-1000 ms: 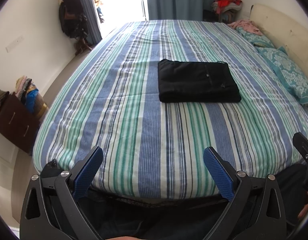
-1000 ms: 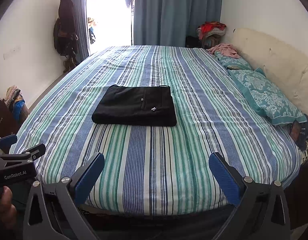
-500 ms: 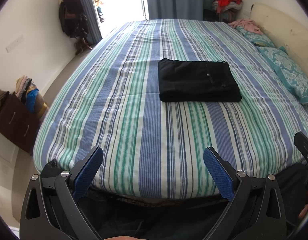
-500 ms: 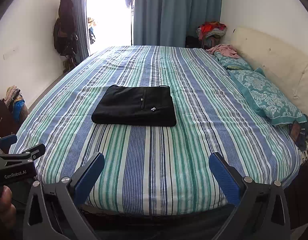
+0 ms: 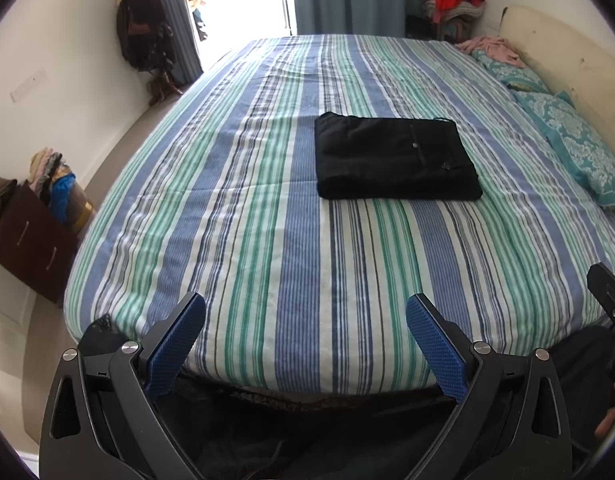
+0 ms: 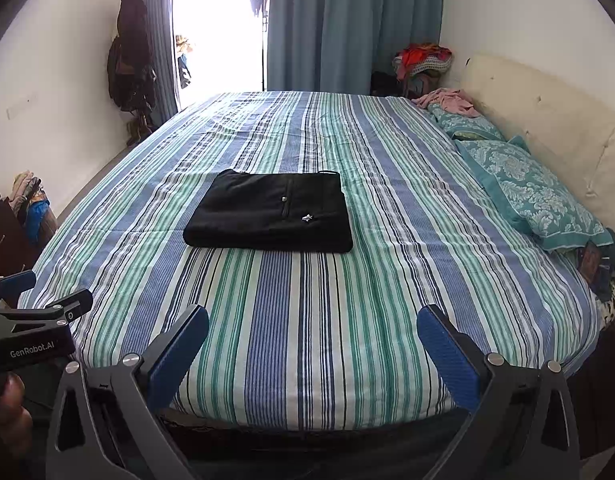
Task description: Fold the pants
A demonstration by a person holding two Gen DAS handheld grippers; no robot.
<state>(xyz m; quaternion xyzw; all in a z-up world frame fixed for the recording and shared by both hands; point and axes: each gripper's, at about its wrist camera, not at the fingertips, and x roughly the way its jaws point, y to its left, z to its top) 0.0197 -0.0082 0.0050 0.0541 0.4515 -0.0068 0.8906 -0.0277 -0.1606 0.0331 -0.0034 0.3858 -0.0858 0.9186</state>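
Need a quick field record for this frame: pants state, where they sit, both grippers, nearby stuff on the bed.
pants: black pants, folded into a compact rectangle, lying flat
location: middle of the striped bedsheet, apart from both grippers
left gripper: open, empty, held back at the near bed edge
right gripper: open, empty, held back at the near bed edge
contact: neither gripper touches the pants
nearby: teal pillow by the headboard side; pink cloth at the far corner
task status: fold looks complete
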